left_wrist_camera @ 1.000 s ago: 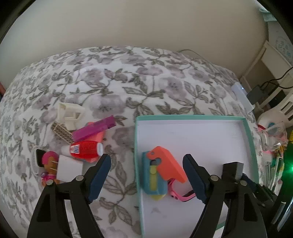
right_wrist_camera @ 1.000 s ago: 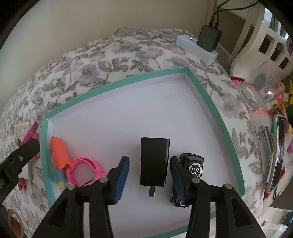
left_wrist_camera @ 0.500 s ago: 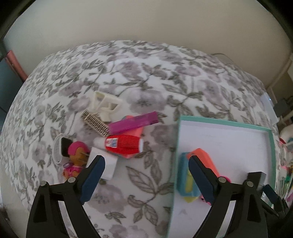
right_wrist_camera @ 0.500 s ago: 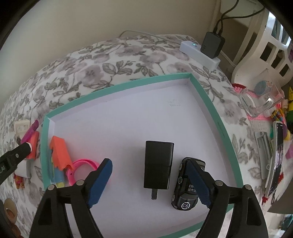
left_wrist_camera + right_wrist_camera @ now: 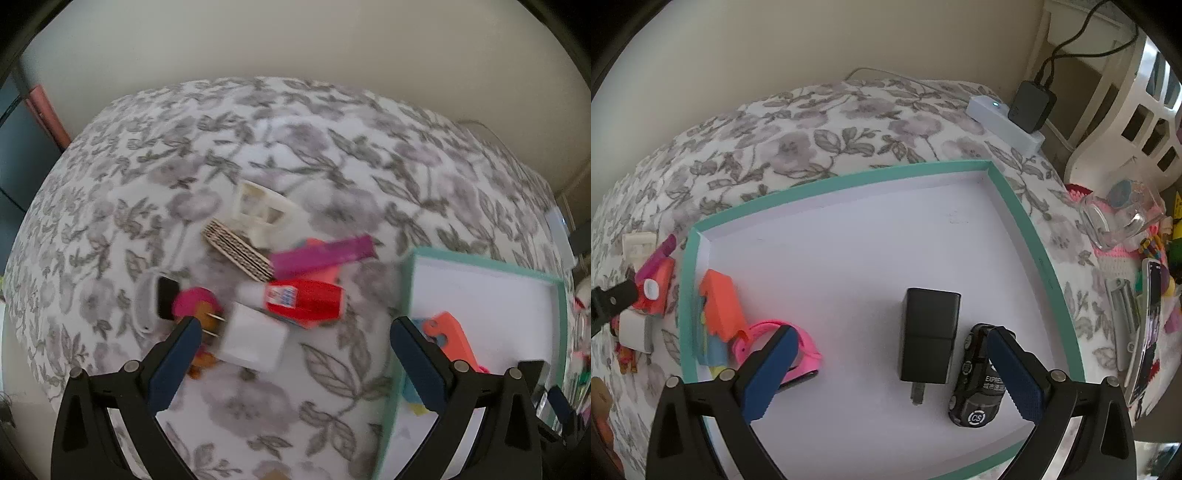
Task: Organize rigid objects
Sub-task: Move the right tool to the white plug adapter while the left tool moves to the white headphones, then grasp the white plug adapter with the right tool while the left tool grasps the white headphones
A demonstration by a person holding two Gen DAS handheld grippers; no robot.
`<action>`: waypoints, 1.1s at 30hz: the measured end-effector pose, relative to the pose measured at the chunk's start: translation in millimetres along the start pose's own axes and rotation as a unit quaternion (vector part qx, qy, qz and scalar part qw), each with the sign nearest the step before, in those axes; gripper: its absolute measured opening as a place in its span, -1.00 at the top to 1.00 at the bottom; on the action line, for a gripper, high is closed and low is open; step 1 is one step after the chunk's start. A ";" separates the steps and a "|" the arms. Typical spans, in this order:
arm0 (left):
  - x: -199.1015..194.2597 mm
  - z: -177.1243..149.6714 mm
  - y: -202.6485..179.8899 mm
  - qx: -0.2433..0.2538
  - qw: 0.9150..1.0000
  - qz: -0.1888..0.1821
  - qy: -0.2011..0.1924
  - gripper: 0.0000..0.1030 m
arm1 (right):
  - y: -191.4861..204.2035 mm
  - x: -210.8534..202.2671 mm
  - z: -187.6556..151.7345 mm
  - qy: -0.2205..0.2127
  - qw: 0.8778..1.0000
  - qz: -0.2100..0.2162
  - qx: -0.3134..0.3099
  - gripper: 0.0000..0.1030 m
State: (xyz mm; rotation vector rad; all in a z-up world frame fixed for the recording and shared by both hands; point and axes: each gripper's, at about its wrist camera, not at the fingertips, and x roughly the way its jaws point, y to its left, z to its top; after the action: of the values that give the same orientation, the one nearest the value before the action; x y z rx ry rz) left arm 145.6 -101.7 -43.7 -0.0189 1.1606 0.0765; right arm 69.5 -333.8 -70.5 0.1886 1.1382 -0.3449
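My left gripper (image 5: 293,343) hangs above the floral bedspread with its jaws opening wide and nothing pressed between them. Below it lie a white charger (image 5: 255,339), a red glue bottle (image 5: 306,299), a purple stick (image 5: 321,254), a cardboard strip (image 5: 238,251) and a pink doll (image 5: 195,306). My right gripper (image 5: 892,341) is over the teal-rimmed tray (image 5: 849,181), its jaws also opening. A black charger (image 5: 929,332) lies free on the tray floor between them, beside a black toy car (image 5: 975,398). A pink watch (image 5: 809,354) and an orange toy (image 5: 722,306) lie at the tray's left.
A white plastic piece (image 5: 262,210) and a white-banded device (image 5: 159,299) belong to the loose pile. Behind the tray a white power strip (image 5: 1004,118) carries a black adapter. A glass jar (image 5: 1119,218) and assorted clutter lie right of the tray, near a white chair (image 5: 1126,122).
My left gripper swung left from the tray to above the loose pile and its jaws widened. The right jaws spread away from the black charger, which stays on the tray floor.
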 end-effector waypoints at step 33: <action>28.9 14.9 169.8 -0.149 0.988 0.003 0.034 -0.97 | 200.6 -13.9 -15.1 0.020 0.973 0.211 -0.092 -0.90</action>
State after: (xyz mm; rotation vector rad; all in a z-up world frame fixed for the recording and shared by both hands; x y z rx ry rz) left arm 158.8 70.0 -60.1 -0.2841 1.2086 0.2558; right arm 124.1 -139.6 -69.6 0.2690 1.1313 0.1428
